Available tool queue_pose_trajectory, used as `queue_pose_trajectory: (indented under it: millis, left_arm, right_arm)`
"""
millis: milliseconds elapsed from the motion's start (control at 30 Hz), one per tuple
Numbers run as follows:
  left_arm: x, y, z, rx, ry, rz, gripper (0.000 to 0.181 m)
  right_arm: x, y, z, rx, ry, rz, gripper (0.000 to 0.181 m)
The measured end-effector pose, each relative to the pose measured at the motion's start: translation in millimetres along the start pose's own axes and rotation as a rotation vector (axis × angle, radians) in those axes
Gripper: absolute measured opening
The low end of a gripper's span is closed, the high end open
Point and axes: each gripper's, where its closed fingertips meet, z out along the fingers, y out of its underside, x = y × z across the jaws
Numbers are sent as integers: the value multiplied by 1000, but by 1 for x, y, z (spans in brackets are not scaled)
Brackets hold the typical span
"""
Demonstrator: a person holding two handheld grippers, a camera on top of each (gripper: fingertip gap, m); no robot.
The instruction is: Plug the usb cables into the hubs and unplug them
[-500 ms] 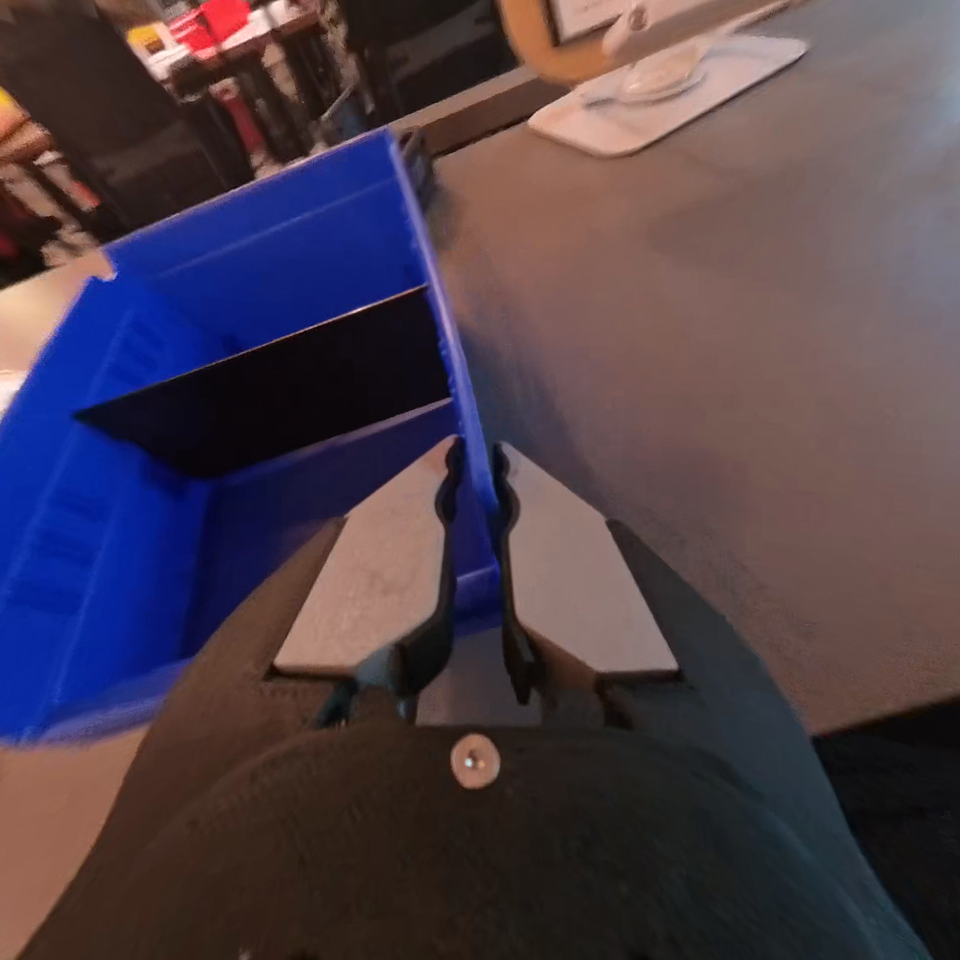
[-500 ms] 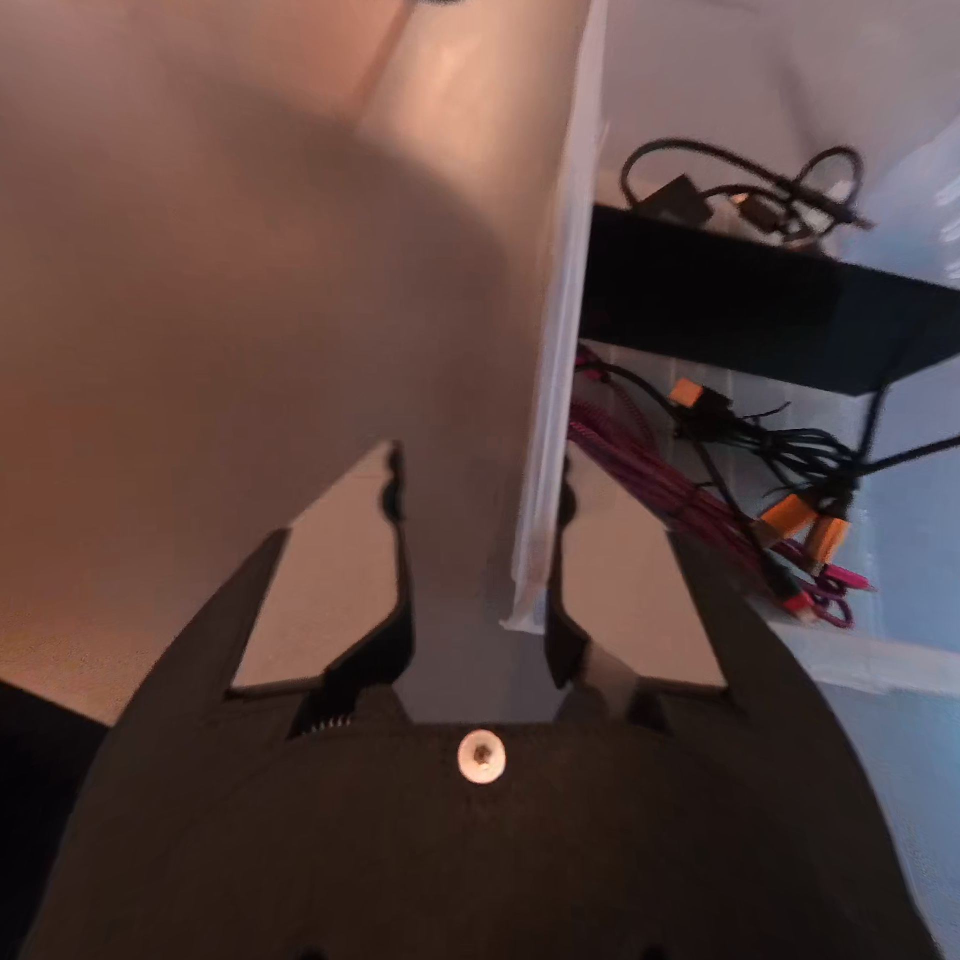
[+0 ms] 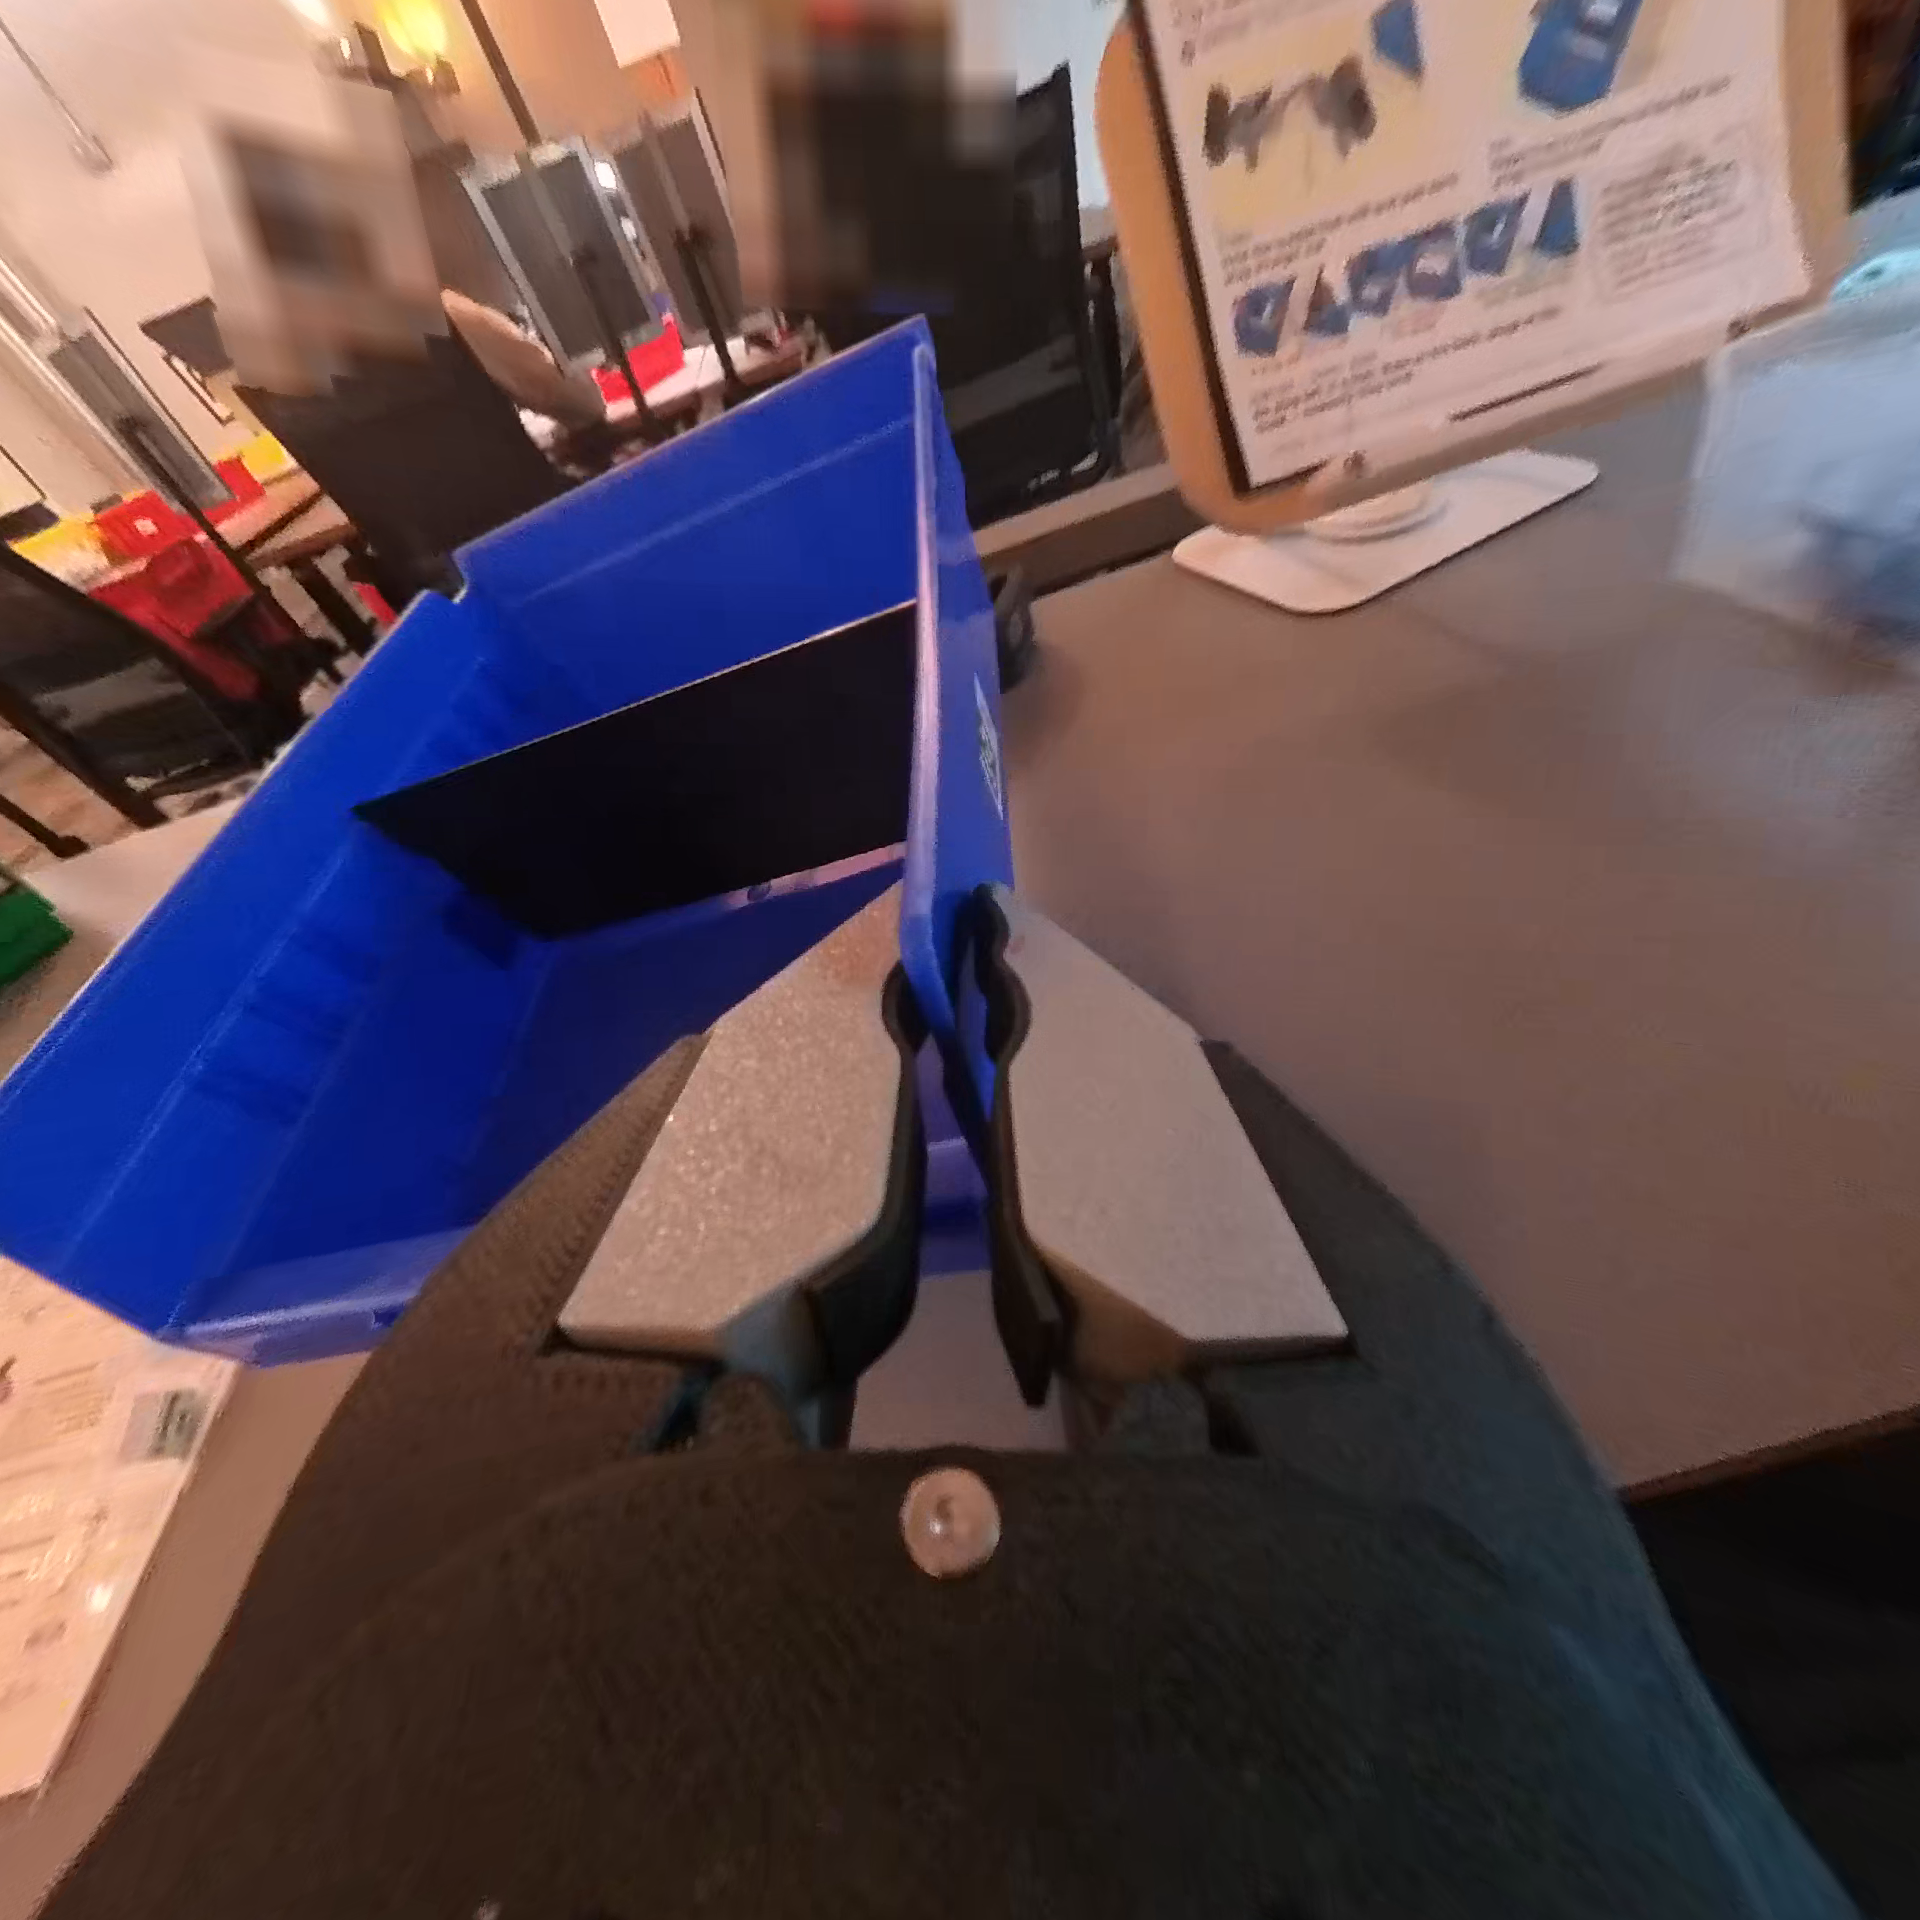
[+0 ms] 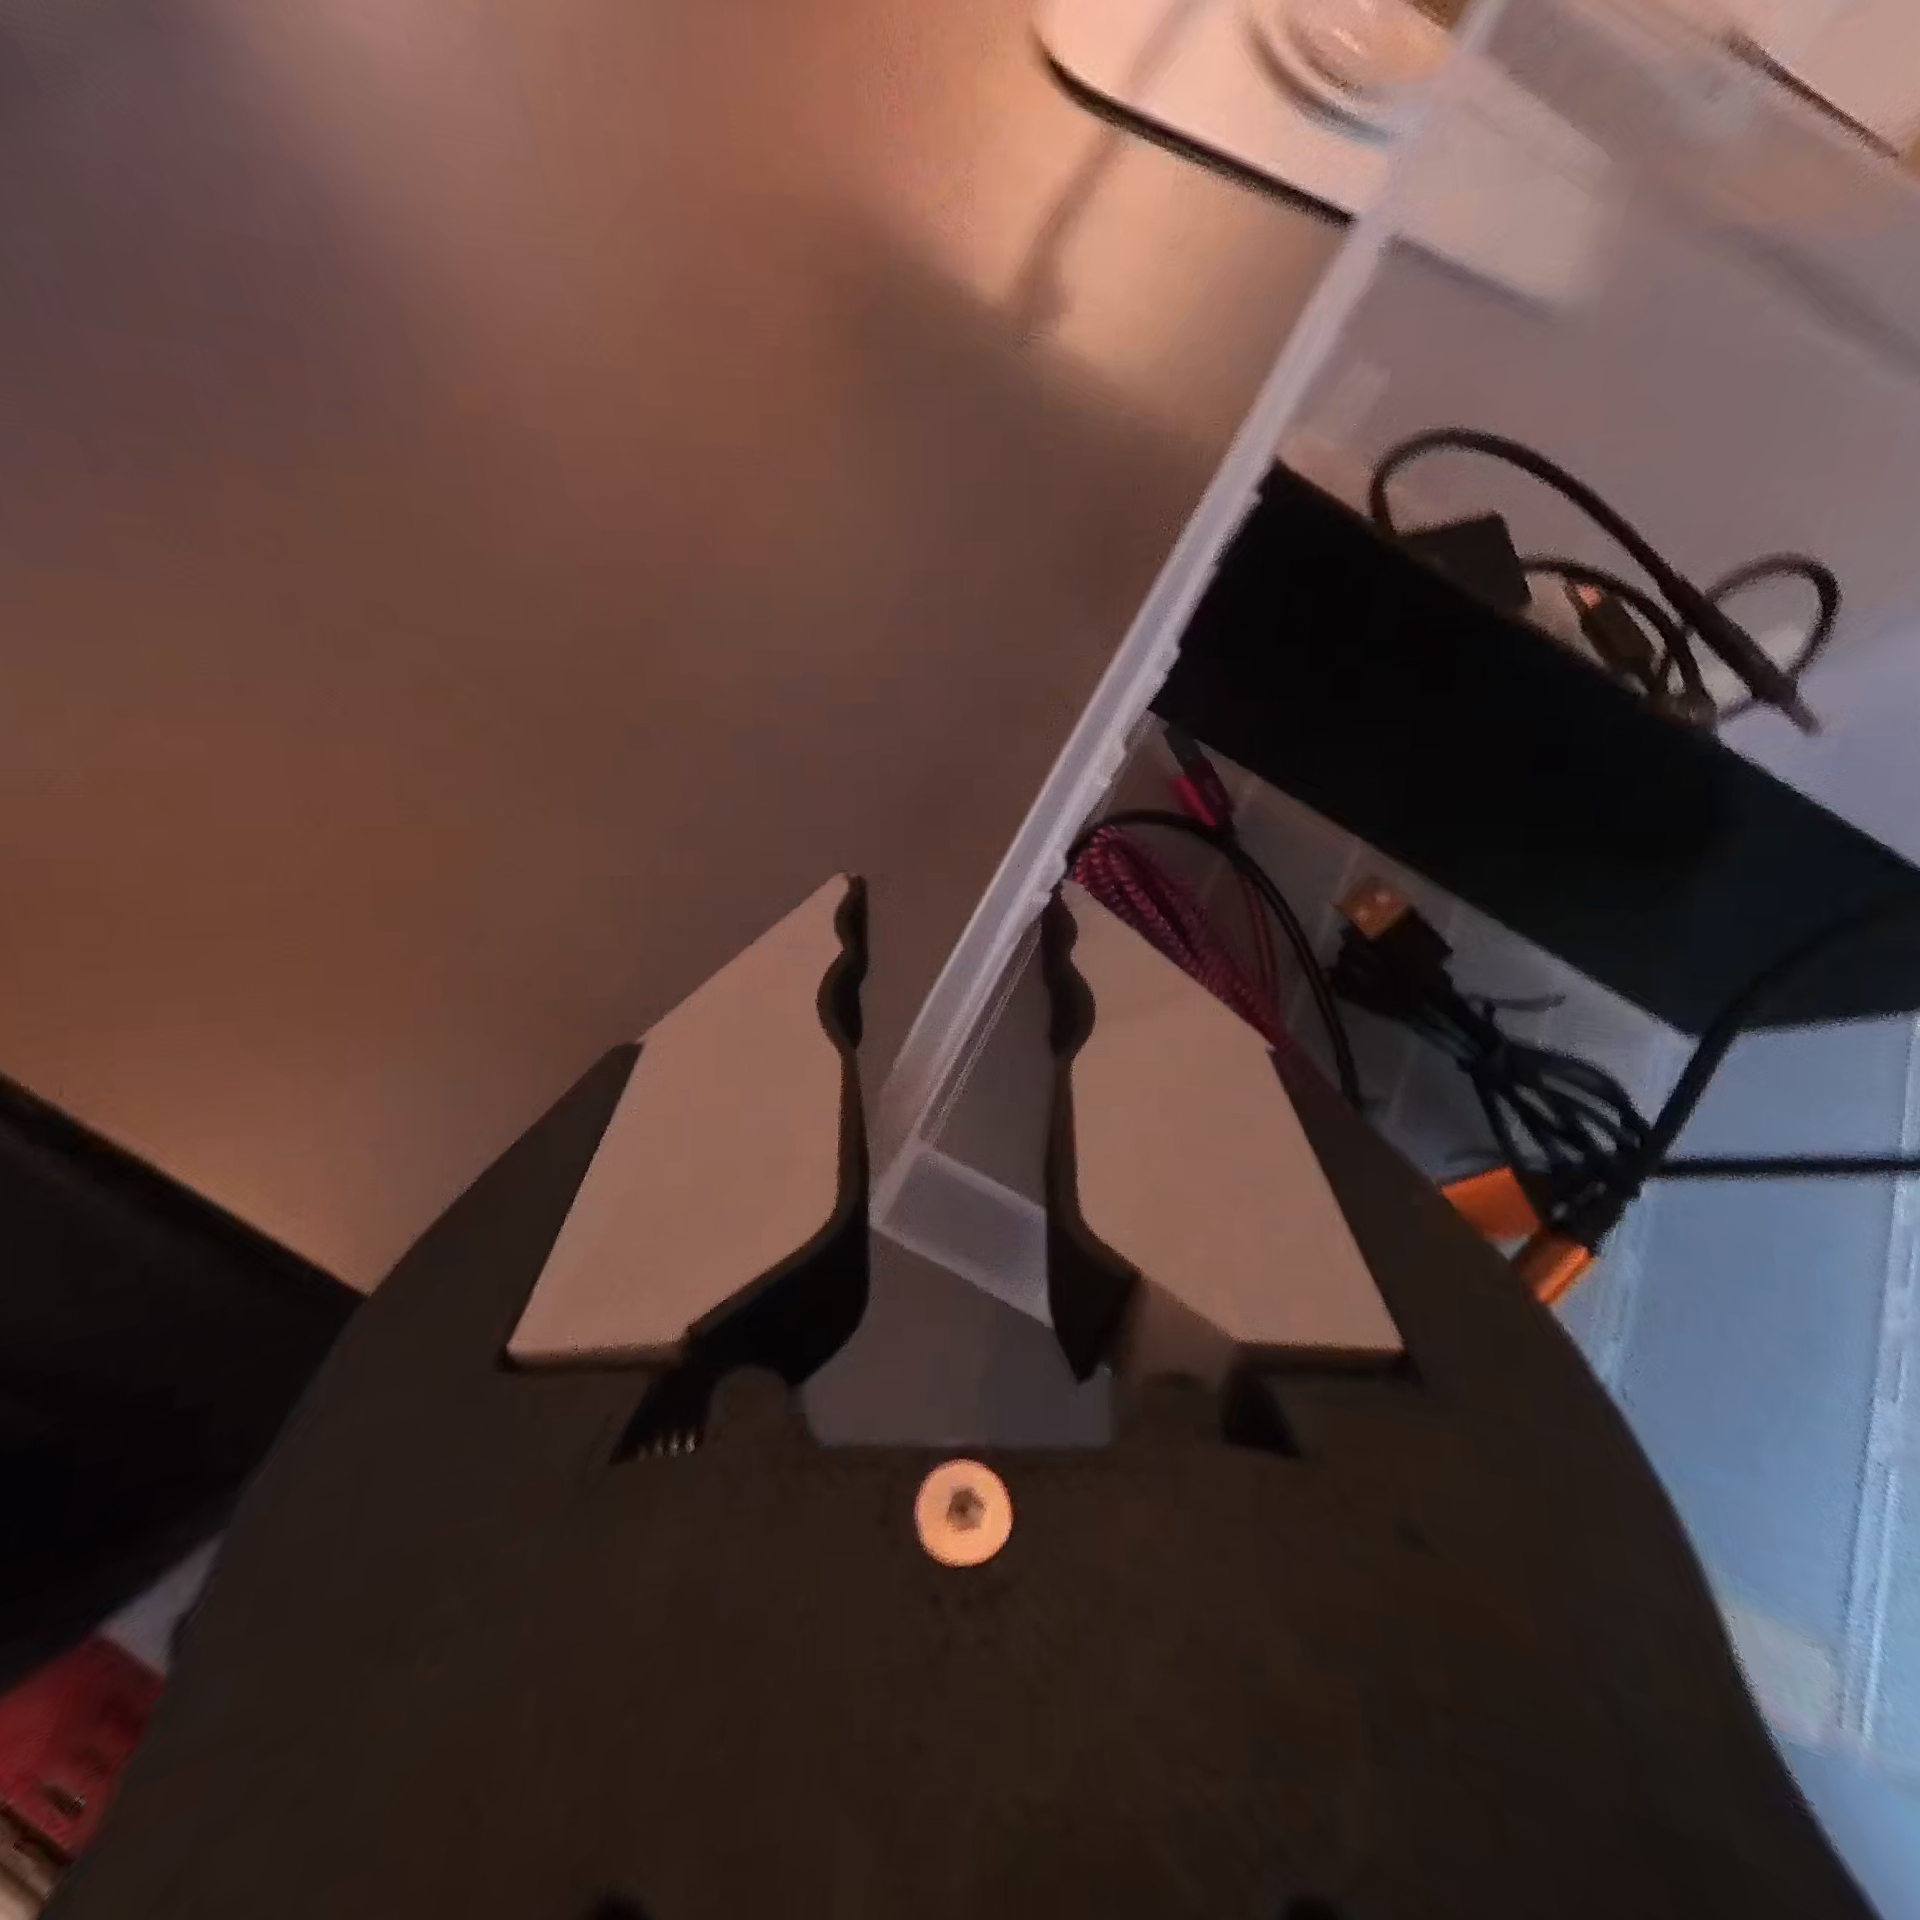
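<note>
A blue bin (image 3: pixel 343 1039) with a black divider (image 3: pixel 665 790) stands on the grey table; no cables show inside it. My left gripper (image 3: pixel 951 966) is shut on its right wall. In the right wrist view, a clear bin (image 4: pixel 1143 644) with a black divider (image 4: pixel 1507 748) holds a magenta braided cable (image 4: pixel 1174 914), black cables (image 4: pixel 1527 1101) with orange plugs (image 4: pixel 1548 1262), and dark cables with a small black box (image 4: pixel 1621 582) behind the divider. My right gripper (image 4: pixel 956 894) straddles the clear bin's left wall near its corner, jaws closed onto it.
A screen on a white stand (image 3: pixel 1382 530) is at the table's back right, its base also near the clear bin (image 4: pixel 1195 94). A printed sheet (image 3: pixel 73 1507) lies at the front left. The clear bin shows blurred at far right (image 3: pixel 1808 478). Chairs and tables stand behind. The tips of one gripper are about 40 cm away from the tips of the other.
My right gripper's jaws have narrowed onto the clear bin's wall, and the bin now lies at a slant in that view. The left view has tipped up, still clamped on the blue wall.
</note>
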Motion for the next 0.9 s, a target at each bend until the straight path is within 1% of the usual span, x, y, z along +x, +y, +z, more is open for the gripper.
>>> queue_pose_trajectory:
  millis: [100,233,300,367,467,567,667,733,800,833,867,900]
  left_arm:
    - [6,-15,-9,51,20,4,3]
    - [13,-26,-13,103,32,43,3]
    - [15,-31,-15,127,33,51,4]
    - [17,-34,-19,139,31,71,4]
    - [17,-40,-26,158,8,97,4]
    - [22,-48,-33,192,-37,161,4]
    - [42,-62,-39,233,-57,272,4]
    - [64,-76,-46,279,-26,302,4]
    - [91,-89,-56,323,28,327,4]
    - [107,-95,-60,343,61,337,4]
    - [124,-100,-64,361,98,343,4]
    - [142,-104,-68,378,138,350,4]
  right_arm:
    - [-71,-34,19,42,-55,-81,42]
    - [-167,-85,53,86,-137,-195,61]
    - [-209,-111,68,96,-176,-216,59]
    - [-243,-132,72,128,-205,-228,51]
    - [-267,-156,56,218,-176,-234,55]
    - [-266,-161,18,315,-219,-231,58]
    - [-237,-155,-27,400,-295,-235,70]
    - [-203,-141,-51,411,-293,-305,75]
    - [-157,-121,-65,366,-211,-363,80]
    - [-131,-110,-70,336,-164,-373,75]
    - [-108,-98,-75,309,-138,-380,65]
    - [-86,-85,-80,285,-117,-370,62]
